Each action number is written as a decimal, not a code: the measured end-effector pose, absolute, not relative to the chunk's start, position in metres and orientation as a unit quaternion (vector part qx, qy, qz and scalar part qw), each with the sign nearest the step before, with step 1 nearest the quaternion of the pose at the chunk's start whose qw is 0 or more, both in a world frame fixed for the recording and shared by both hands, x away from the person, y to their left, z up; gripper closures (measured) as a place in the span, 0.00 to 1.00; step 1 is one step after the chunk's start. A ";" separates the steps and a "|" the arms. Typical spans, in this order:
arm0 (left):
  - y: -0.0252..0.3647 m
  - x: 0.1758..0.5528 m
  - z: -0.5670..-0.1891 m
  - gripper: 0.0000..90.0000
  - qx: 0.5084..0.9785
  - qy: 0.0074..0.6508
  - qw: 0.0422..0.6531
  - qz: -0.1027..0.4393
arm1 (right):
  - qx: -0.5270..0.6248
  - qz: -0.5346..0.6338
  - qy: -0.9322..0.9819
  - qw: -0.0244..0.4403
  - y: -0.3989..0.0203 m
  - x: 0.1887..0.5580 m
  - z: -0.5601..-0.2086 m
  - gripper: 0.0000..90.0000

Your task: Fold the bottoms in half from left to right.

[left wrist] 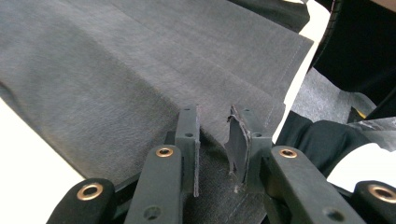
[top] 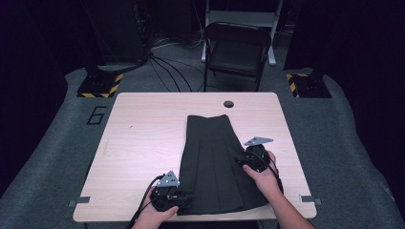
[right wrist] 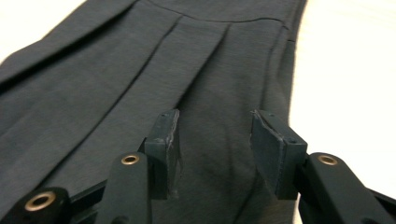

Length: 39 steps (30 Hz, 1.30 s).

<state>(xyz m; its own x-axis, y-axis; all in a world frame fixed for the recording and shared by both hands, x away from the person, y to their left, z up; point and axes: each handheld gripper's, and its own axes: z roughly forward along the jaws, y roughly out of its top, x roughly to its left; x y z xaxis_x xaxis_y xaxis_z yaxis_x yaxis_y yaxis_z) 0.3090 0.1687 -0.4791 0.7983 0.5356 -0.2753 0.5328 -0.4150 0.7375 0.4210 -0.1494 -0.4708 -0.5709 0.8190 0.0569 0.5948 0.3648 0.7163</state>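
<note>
High view. A dark pleated skirt [top: 215, 162] lies flat on the pale wood table [top: 143, 143], waistband away from the person, hem at the near edge. The left gripper [top: 184, 198] sits at the hem's near left corner; the right gripper [top: 241, 161] sits at the skirt's right side edge, roughly mid-length. Judgement: a corner and a side are good places to take hold for a fold or a straightening.

Left gripper view. Fingers [left wrist: 187, 135] stand a little apart over the cloth, a narrow gap between the pads, nothing pinched that I can see. One pad's lining is frayed and peeling. The fabric is a matte grey weave with a stitched hem line beyond the fingertips; table edge just past it.

Right gripper view. Fingers [right wrist: 164, 140] set wider apart, skirt surface lying beneath and between them, unclamped. Ahead of the tips, pressed box pleats run to a curved yoke seam. Cloth looks smooth, thin and limp; likely to sag when lifted.
</note>
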 end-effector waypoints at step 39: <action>0.160 0.327 -0.497 0.65 0.838 0.322 0.441 -0.005 | 0.436 0.342 0.823 0.128 -0.157 0.395 -0.508 0.51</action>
